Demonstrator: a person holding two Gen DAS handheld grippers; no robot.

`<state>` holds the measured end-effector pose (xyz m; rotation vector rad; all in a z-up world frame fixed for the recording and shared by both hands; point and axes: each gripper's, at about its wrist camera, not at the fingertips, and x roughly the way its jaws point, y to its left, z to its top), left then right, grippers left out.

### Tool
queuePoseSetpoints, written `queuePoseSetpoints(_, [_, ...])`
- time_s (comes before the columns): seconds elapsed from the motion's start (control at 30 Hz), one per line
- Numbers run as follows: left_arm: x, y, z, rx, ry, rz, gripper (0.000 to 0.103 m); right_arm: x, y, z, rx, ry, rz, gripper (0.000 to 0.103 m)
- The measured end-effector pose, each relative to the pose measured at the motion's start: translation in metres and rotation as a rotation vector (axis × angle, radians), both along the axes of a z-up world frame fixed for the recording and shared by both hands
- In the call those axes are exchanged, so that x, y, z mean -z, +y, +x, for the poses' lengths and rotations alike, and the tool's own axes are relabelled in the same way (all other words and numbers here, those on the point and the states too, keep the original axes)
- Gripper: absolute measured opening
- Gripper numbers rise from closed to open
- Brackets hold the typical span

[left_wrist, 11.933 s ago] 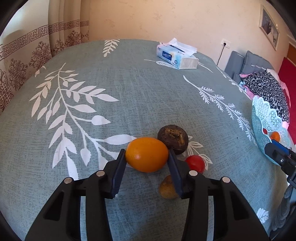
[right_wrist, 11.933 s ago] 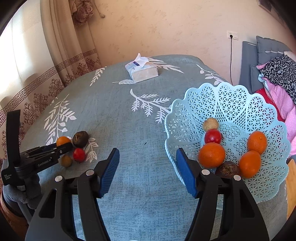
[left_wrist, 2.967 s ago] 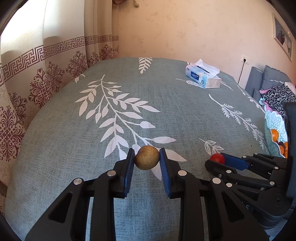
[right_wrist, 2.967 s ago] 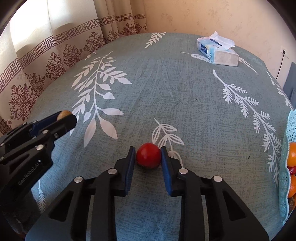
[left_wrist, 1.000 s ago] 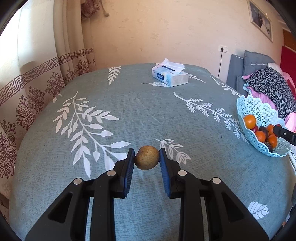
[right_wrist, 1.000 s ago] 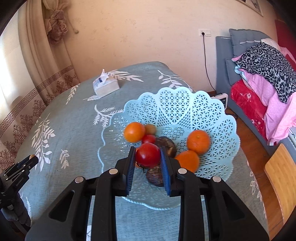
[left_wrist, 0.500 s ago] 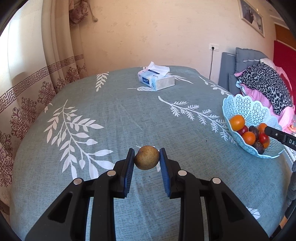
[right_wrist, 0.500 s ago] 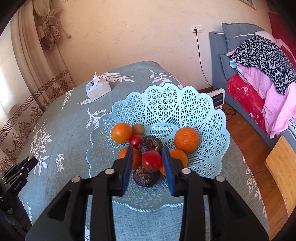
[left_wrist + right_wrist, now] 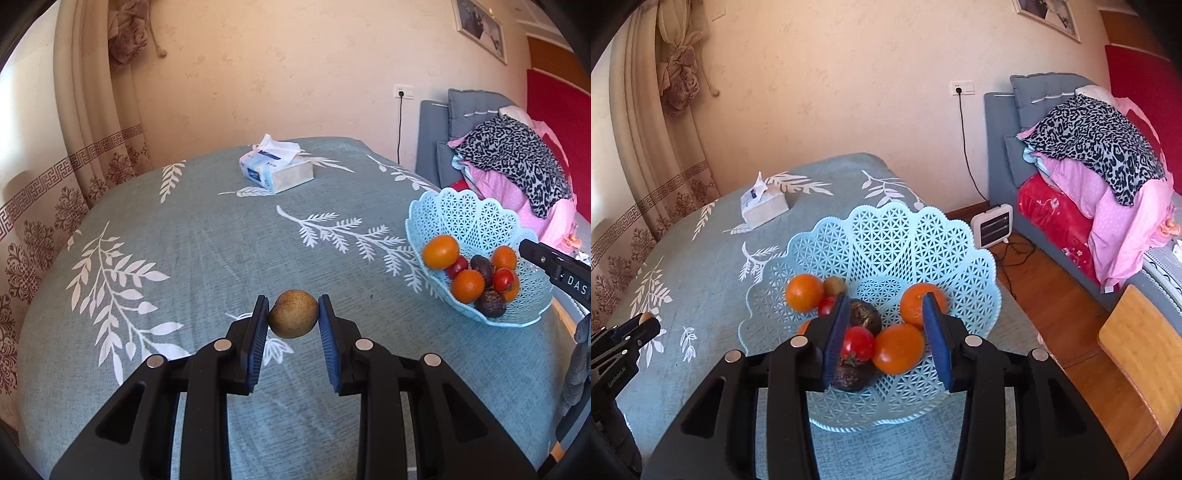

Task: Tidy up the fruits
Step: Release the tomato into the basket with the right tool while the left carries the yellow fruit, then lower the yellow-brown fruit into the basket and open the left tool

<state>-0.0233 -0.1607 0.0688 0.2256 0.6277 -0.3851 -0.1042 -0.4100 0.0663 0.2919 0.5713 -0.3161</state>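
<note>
Left gripper (image 9: 293, 319): lower centre of the left wrist view; both blue pads clamped on the brown fruit (image 9: 293, 319), one on each flank; the fruit is held clear above the tablecloth (image 9: 207, 258).
Right gripper (image 9: 886, 328): lower centre of the right wrist view; fingers set wide apart and gripping nothing; poised over the near half of the basket (image 9: 886, 236).
Basket: pale blue lattice with scalloped rim; centre of the right wrist view, middle right of the left wrist view (image 9: 461, 214); it stands on the tablecloth near the table's right edge.
Red tomato (image 9: 857, 344): lying in the basket between the spread fingers, close to the left pad (image 9: 834, 332); contact with that pad cannot be determined; it rests on a dark wrinkled fruit (image 9: 851, 374).
Other basket contents: orange (image 9: 899, 348) just right of the tomato; a second orange (image 9: 804, 292) at the left side; a third (image 9: 916, 304) partly behind the right finger; a second dark fruit (image 9: 864, 316) at the centre; a small brown fruit (image 9: 834, 285) behind it.
Tissue box (image 9: 276, 170): upper centre of the left wrist view; far side of the table, well apart from the basket.
Surroundings: patterned curtain (image 9: 74, 155) at the left of frame; piled bedding (image 9: 1100, 177) at the right.
</note>
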Motion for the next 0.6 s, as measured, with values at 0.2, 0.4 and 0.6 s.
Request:
queuePoseSetpoints(0.2, [0.000, -0.021, -0.001, 0.035, -0.005, 0.011, 0.028, 0.001, -0.005, -0.002, 0.010, -0.007, 0.010, 0.044])
queuePoseSetpoints(0.4, [-0.001, -0.048, -0.002, 0.085, -0.015, 0.015, 0.028, 0.002, -0.009, -0.003, 0.015, -0.010, 0.018, 0.044])
queuePoseSetpoints(0.6, [-0.004, -0.081, -0.004, 0.145, -0.027, 0.015, 0.028, 0.003, -0.016, -0.005, 0.025, -0.014, 0.031, 0.044])
